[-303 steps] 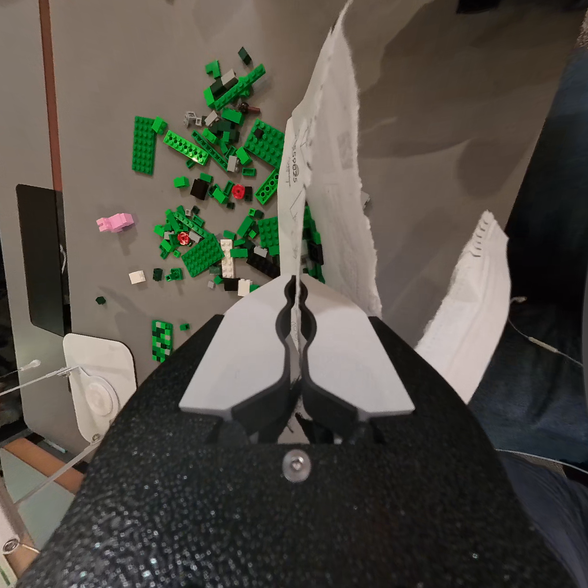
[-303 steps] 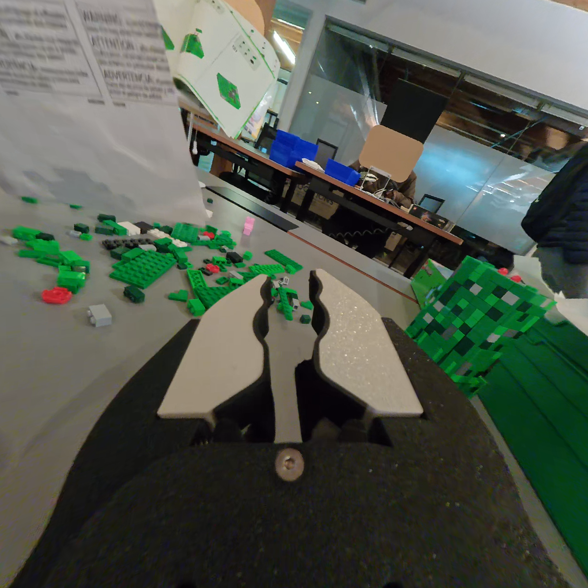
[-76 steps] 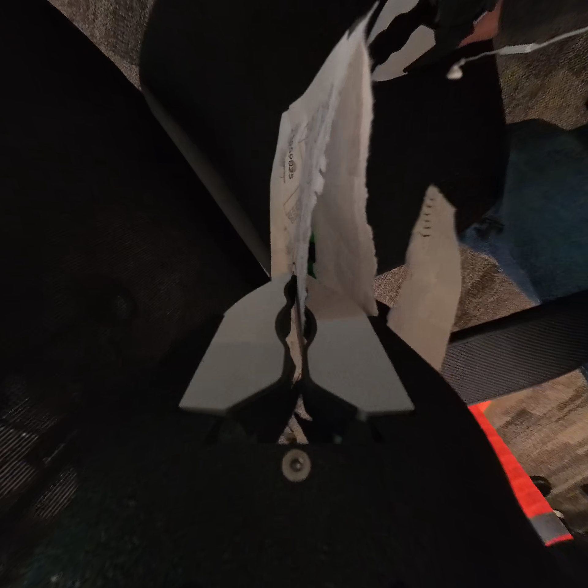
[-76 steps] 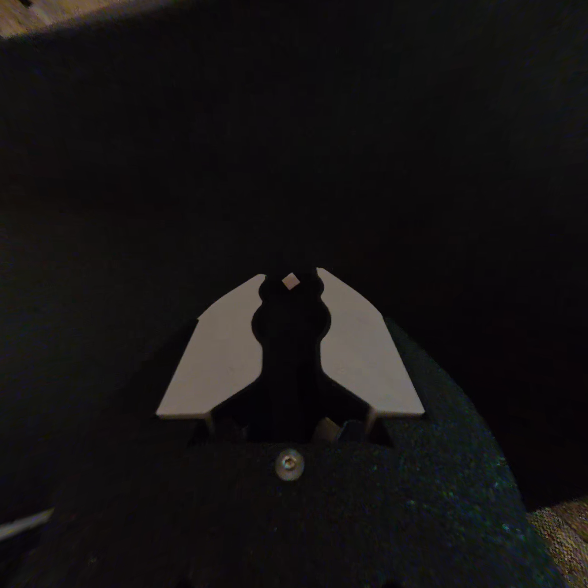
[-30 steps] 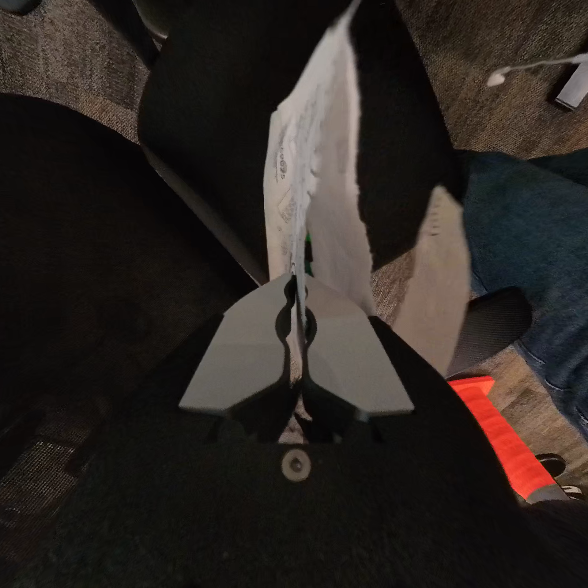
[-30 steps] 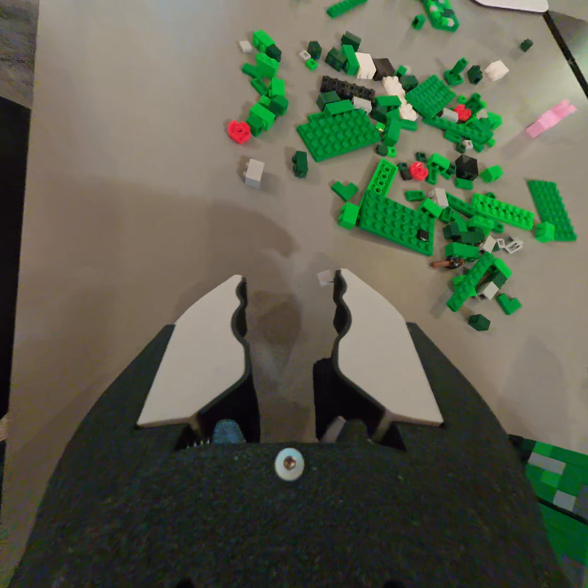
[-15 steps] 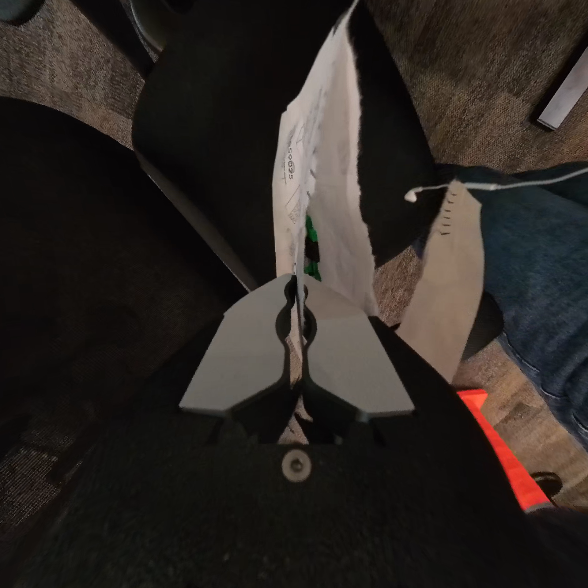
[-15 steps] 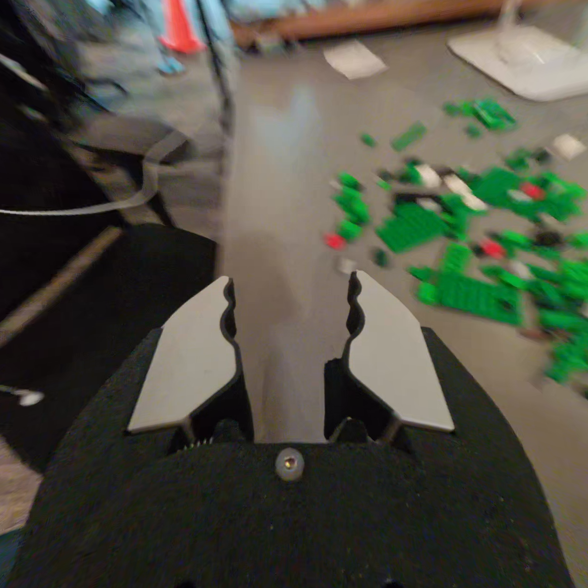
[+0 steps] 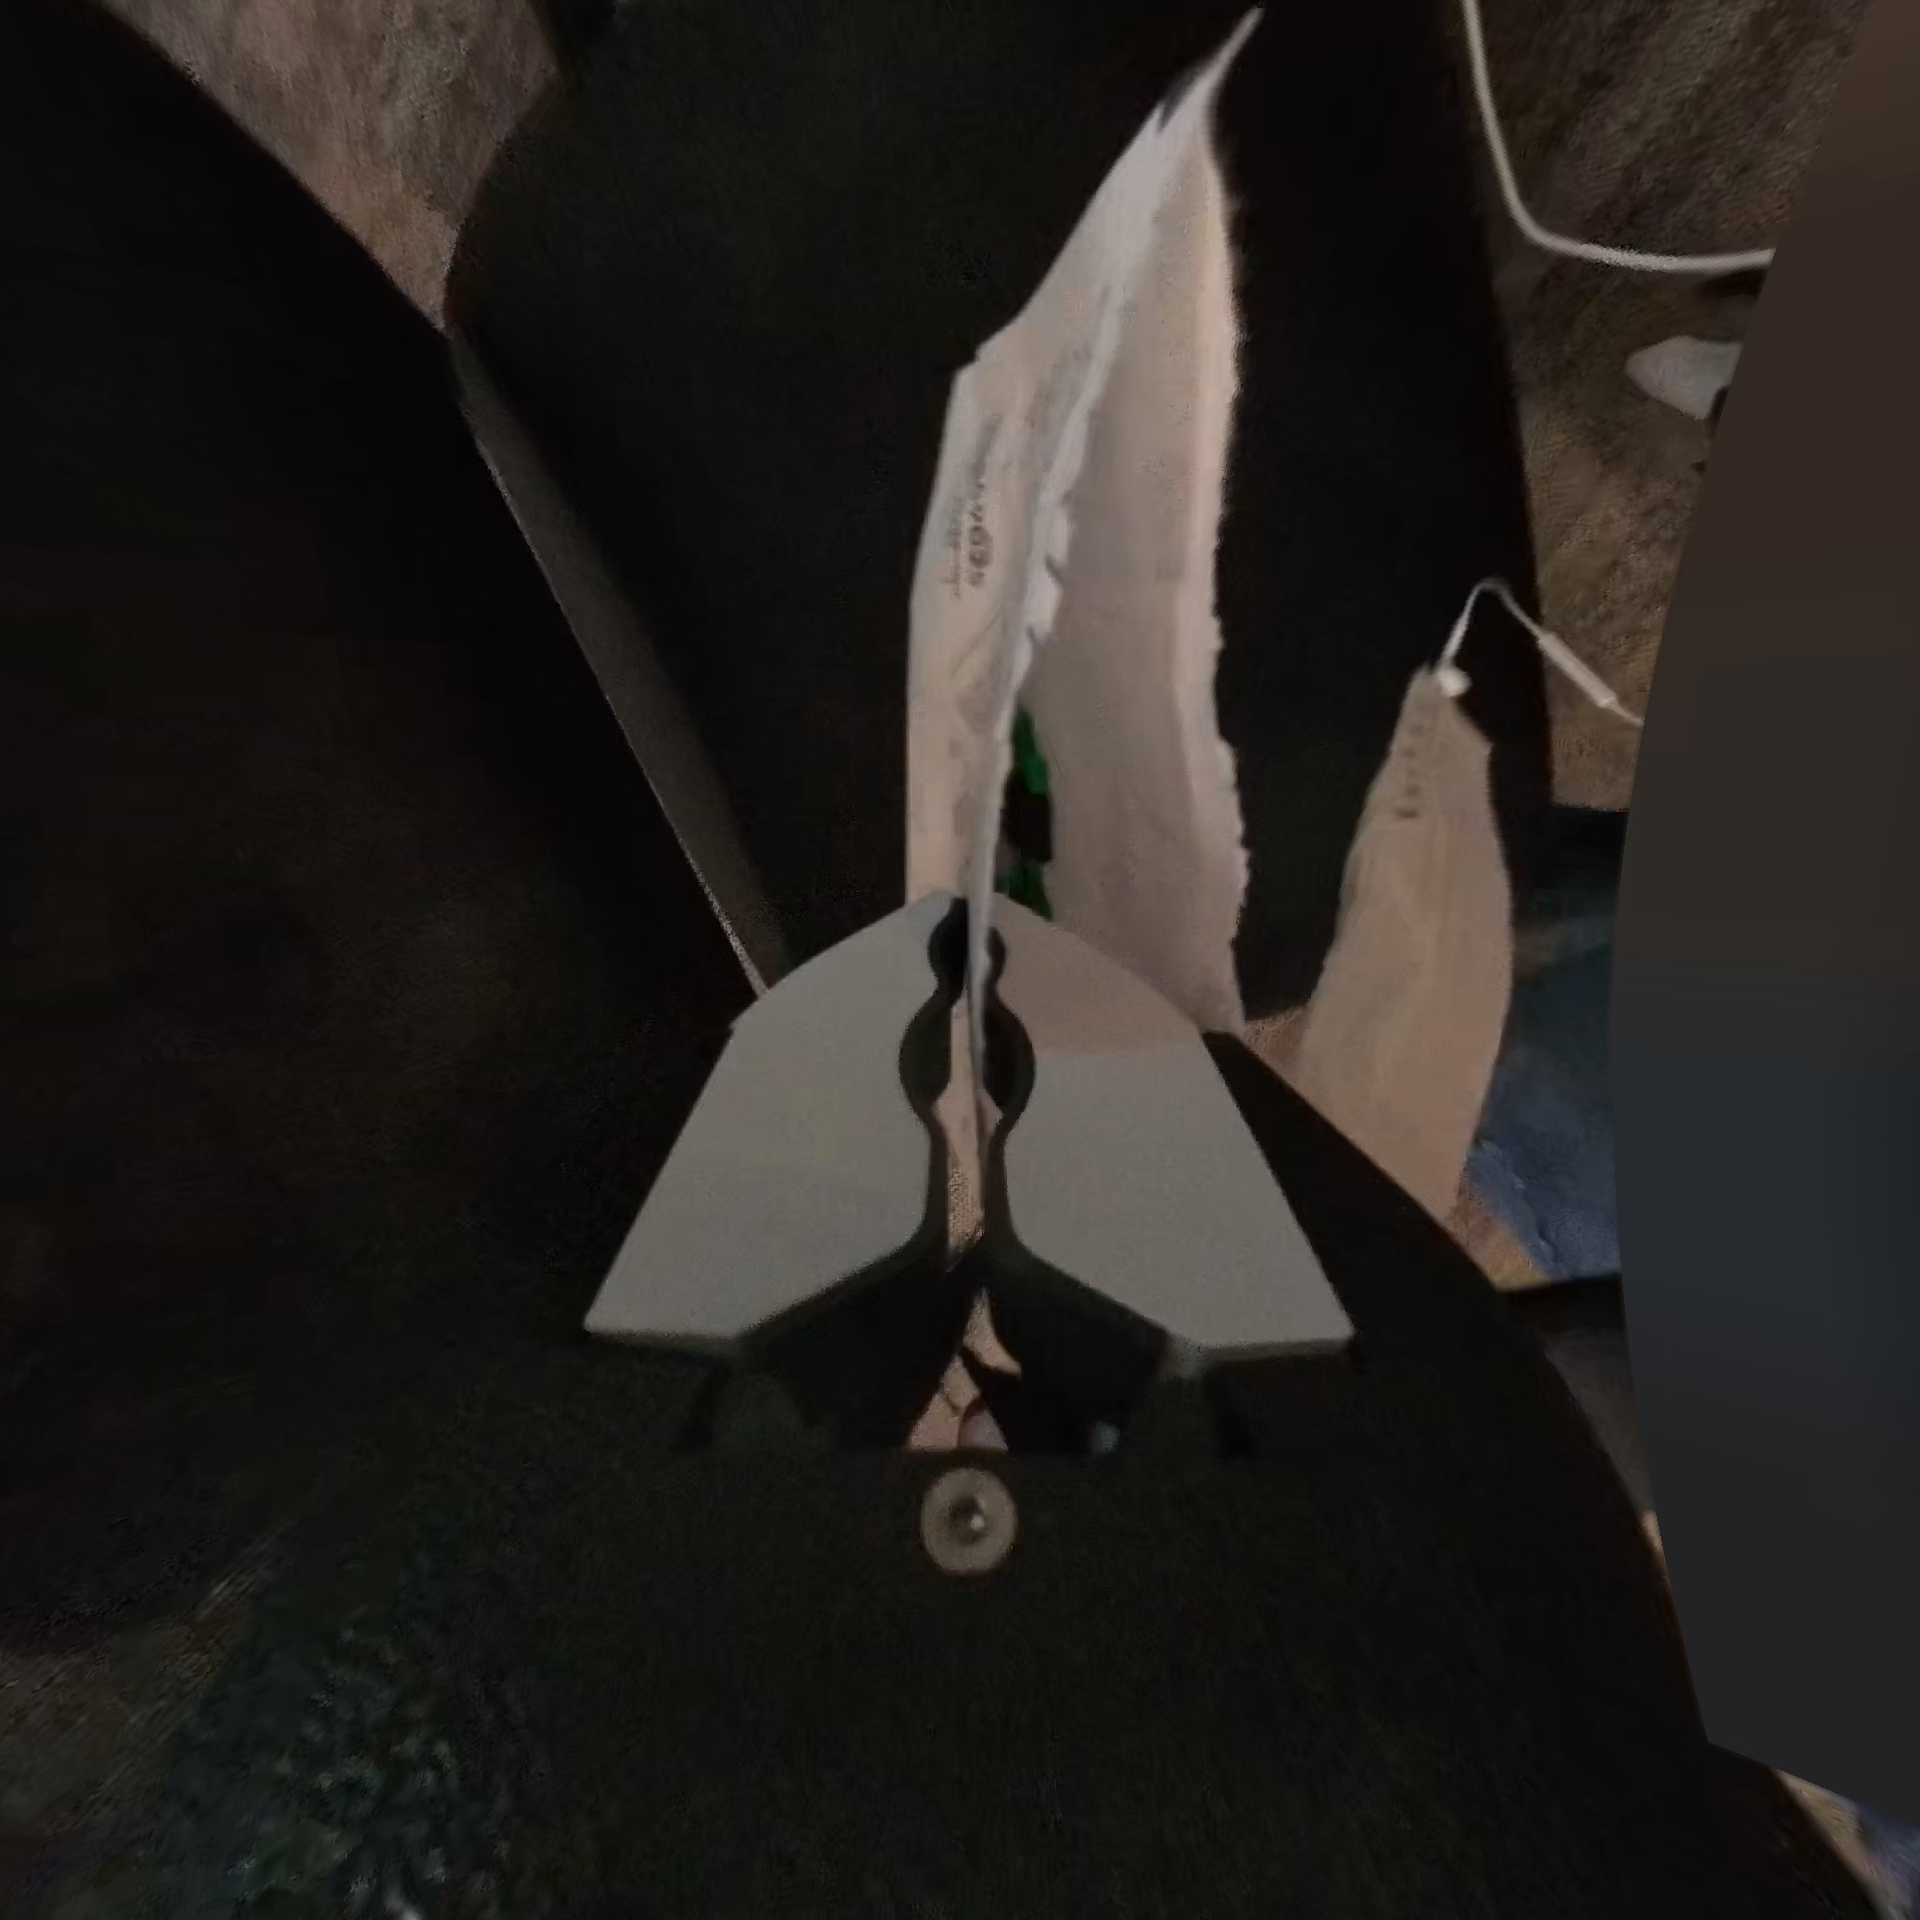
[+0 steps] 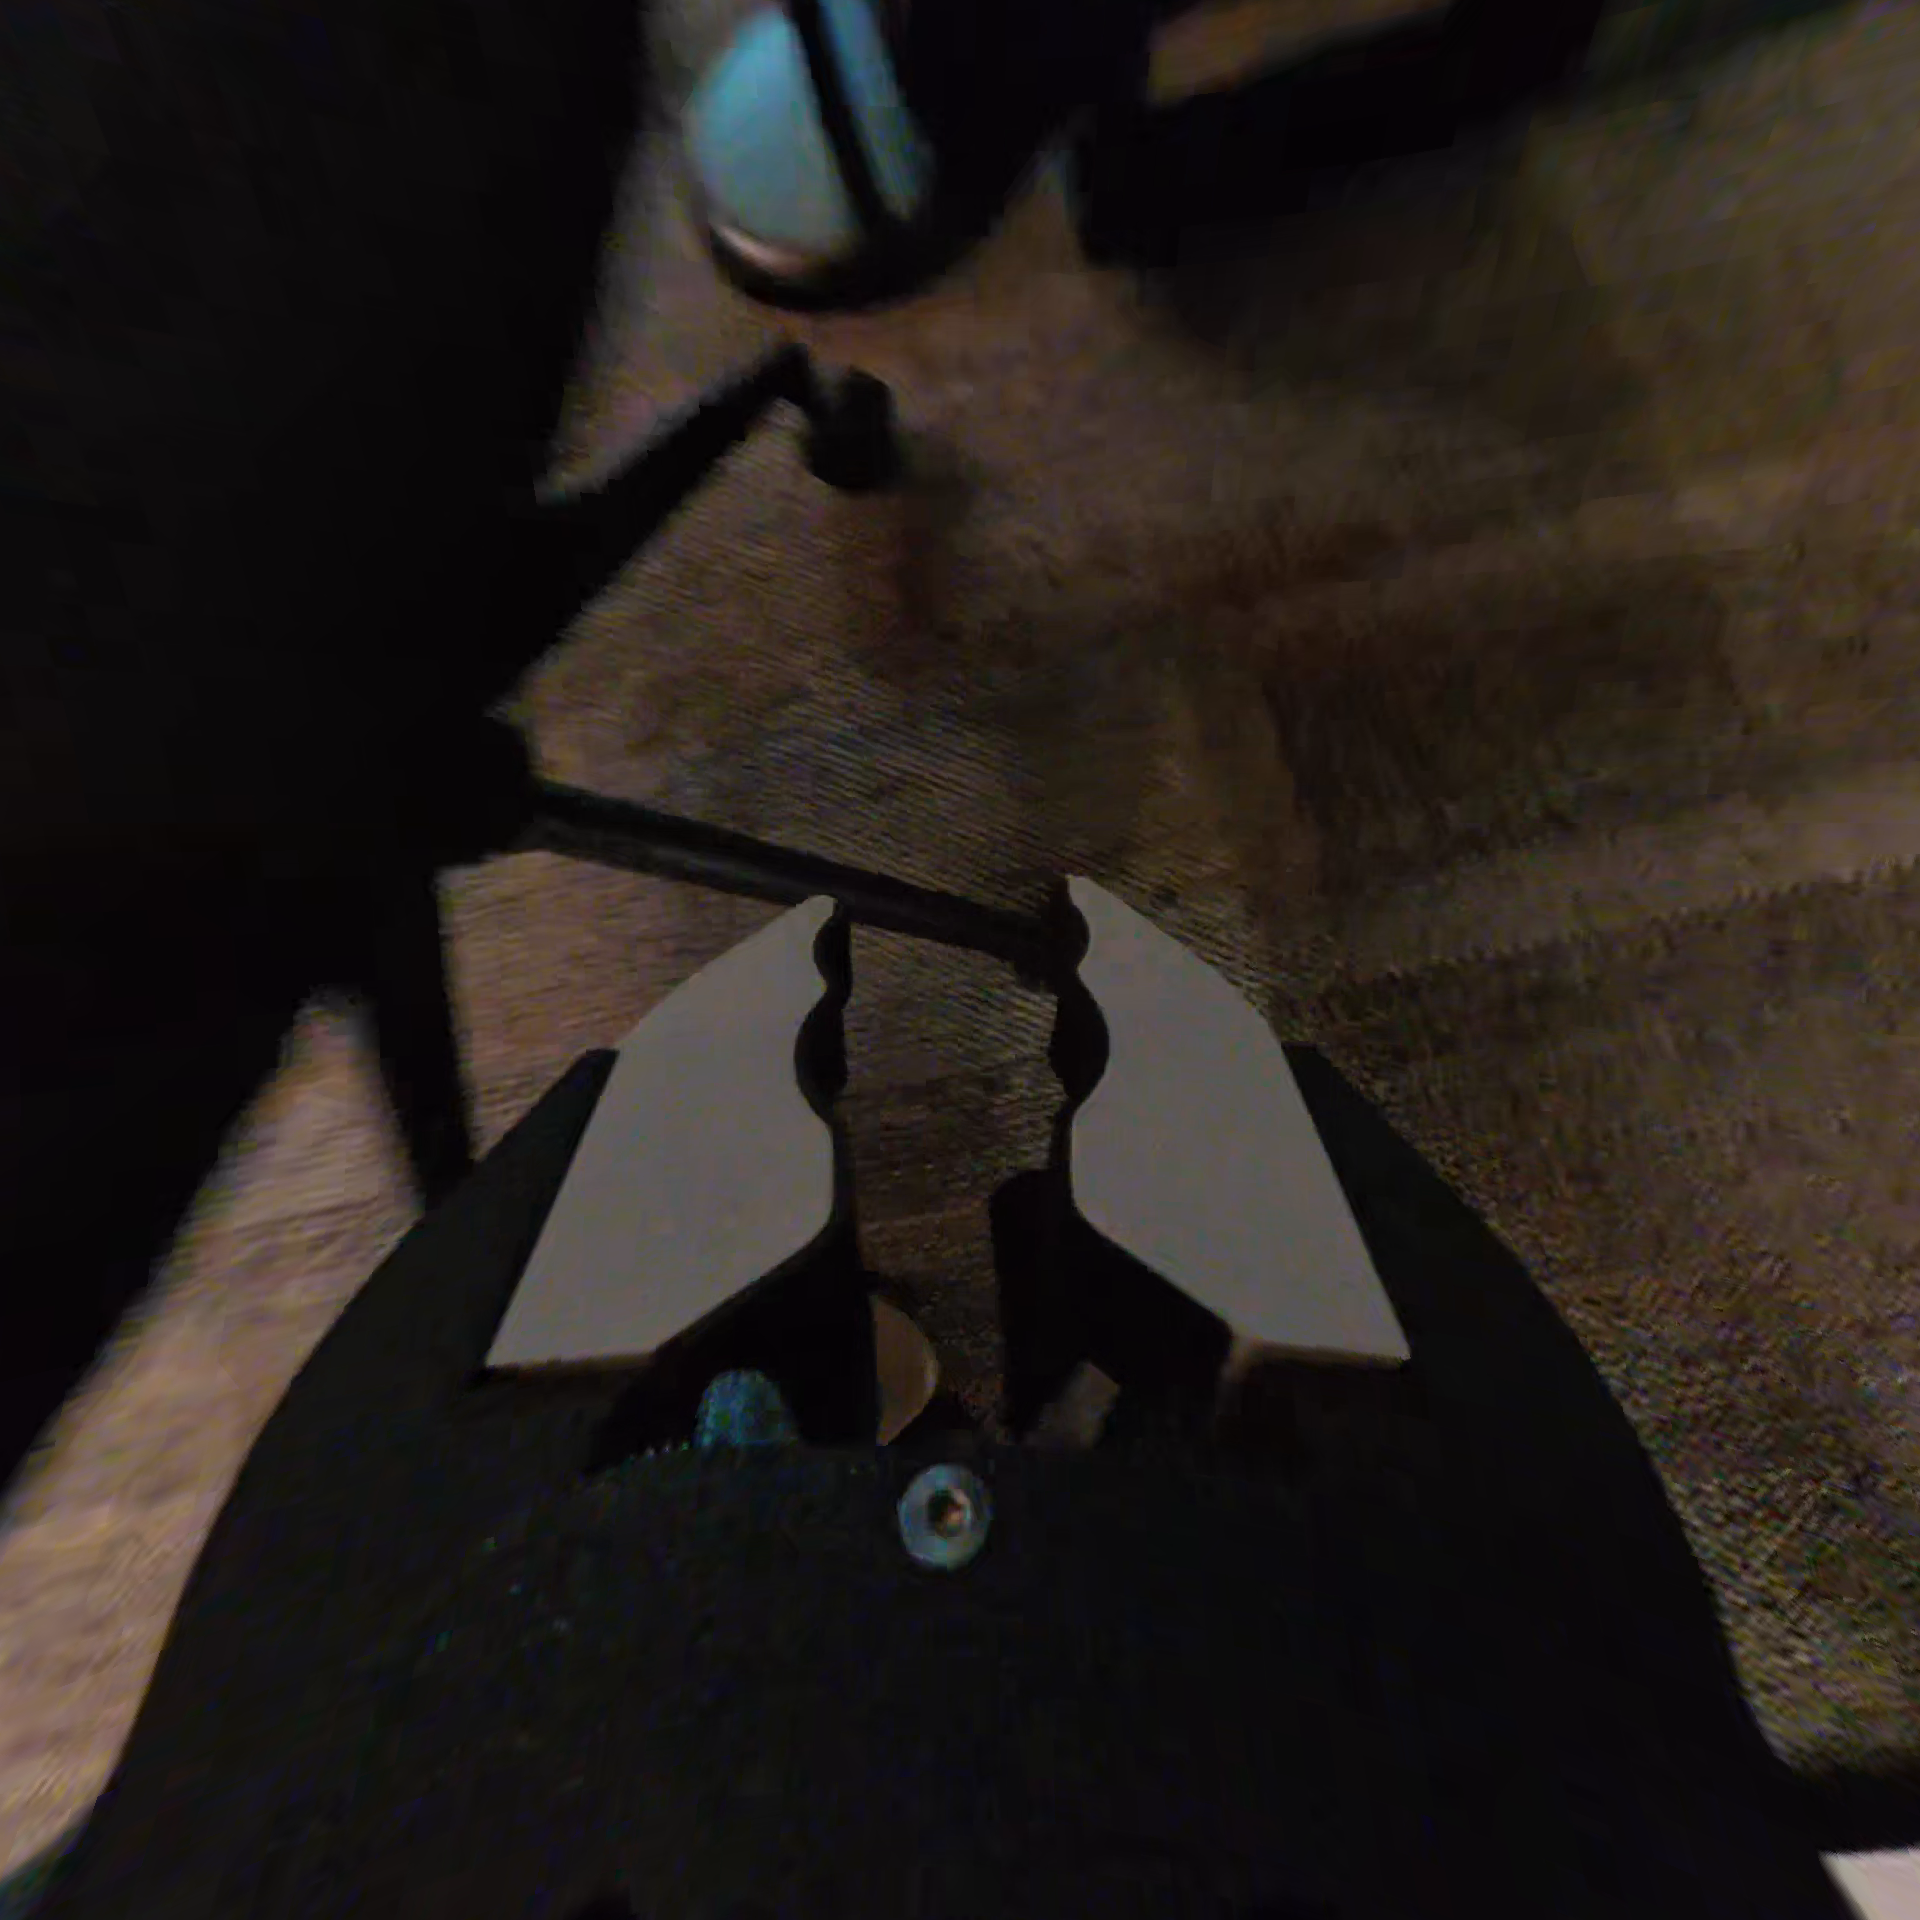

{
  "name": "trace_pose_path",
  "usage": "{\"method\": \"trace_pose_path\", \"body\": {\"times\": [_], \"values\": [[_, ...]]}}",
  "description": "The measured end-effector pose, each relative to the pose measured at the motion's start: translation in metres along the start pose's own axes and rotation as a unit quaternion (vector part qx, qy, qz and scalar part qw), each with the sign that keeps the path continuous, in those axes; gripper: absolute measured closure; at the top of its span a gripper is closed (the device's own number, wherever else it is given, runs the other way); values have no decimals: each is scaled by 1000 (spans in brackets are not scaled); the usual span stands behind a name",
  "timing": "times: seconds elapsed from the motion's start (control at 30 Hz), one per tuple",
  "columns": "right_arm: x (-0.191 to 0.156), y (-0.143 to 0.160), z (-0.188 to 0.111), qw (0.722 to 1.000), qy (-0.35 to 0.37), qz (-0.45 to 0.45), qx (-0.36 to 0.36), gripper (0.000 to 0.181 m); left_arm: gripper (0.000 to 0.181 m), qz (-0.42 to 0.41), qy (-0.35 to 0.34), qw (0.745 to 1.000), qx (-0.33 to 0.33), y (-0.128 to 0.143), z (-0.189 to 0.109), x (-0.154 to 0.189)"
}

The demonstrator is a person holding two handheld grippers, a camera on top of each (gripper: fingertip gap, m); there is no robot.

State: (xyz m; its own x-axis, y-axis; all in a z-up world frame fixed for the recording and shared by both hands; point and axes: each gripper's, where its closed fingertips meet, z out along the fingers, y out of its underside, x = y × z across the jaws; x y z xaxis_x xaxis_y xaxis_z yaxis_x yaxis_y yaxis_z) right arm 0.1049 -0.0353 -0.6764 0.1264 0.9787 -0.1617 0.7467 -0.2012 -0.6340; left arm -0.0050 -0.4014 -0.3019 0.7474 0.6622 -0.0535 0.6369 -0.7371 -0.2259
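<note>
Right gripper (image 10: pixel 951 914) swung floorward | left gripper (image 9: pixel 971 914) clamps upright paper bag (image 9: pixel 1122 623)

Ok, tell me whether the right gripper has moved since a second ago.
Yes. The right gripper, jaws open, then looked down on the grey table and its green bricks; now it faces brown carpet with a black rod ahead.

paper bag (image 9: pixel 1132 582): white, torn | bricks (image 9: pixel 1027 769): green, black | carpet (image 10: pixel 1455 727): mottled brown

The left gripper (image 9: pixel 971 920) is clamped on a torn white paper bag (image 9: pixel 1127 665), which stands upright with green pieces visible inside. The right gripper (image 10: pixel 951 914), jaws parted and empty, hangs over blurred brown carpet (image 10: pixel 1455 727).
</note>
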Motion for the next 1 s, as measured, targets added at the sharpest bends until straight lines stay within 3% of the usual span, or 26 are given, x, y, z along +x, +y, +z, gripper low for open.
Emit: {"method": "trace_pose_path", "body": {"times": [0.1, 0.2, 0.33, 0.4, 0.53, 0.7, 0.87, 1.0], "values": [[50, 49, 90, 999, 38, 19, -32, 152, 181, -30, -6, 999, 12, 0, 13, -6], [82, 95, 161, 997, 37, 2, -66, 159, 181, -20, -14, 1000, 4, 4, 30, -7], [102, 144, 228, 993, 9, -35, -116, 161, 181, -7, -64, 998, -18, 14, 57, -12], [110, 158, 251, 990, 11, -52, -128, 162, 181, -35, -50, 998, -24, 19, 67, -8], [119, 173, 282, 985, 22, -92, -141, 161, 181, -49, -58, 997, -29, 25, 80, -11], [135, 175, 295, 984, 55, -102, -132, 162, 181, -54, -76, 995, -43, 36, 93, -16], [125, 177, 304, 988, -8, -91, -124, 159, 181, -51, -78, 994, -60, 39, 98, -13], [131, 175, 308, 989, -3, -82, -120, 159, 181, -45, -77, 994, -60, 35, 101, -8]]}}
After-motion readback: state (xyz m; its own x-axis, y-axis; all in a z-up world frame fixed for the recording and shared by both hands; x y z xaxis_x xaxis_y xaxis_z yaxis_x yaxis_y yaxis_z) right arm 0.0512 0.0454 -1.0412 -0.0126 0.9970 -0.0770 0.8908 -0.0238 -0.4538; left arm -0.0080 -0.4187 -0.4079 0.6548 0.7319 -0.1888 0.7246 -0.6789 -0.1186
